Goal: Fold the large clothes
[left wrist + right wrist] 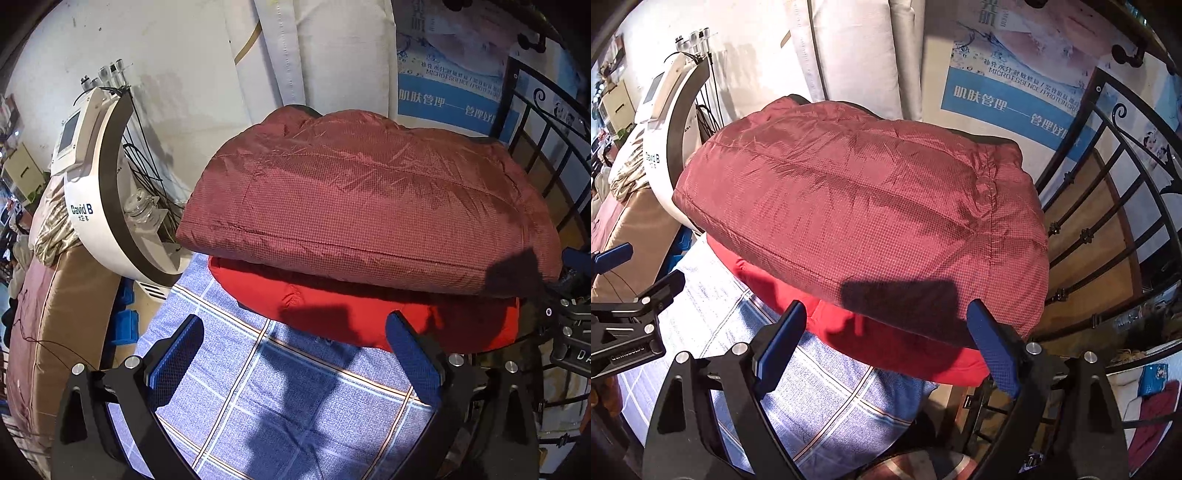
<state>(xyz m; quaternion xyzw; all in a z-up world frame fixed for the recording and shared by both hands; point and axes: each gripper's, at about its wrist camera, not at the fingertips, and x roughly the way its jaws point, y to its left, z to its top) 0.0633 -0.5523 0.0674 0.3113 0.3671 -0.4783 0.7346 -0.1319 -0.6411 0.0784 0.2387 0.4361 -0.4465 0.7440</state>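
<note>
A dark red quilted jacket point(354, 199) lies folded on top of a bright red garment point(354, 314), both on a blue checked cloth point(258, 398). My left gripper point(295, 354) is open and empty, over the cloth just in front of the pile. In the right wrist view the folded jacket point(857, 206) fills the middle, with the bright red garment point(886, 339) under it. My right gripper point(886, 343) is open and empty at the pile's near edge. The left gripper point(639, 277) shows at the left of that view.
A white machine with a screen point(96, 177) stands left of the pile, with a glass jar point(142, 210) beside it. A black iron railing point(1108, 206) runs along the right. A blue poster point(450, 74) and white padded panels point(325, 55) are behind.
</note>
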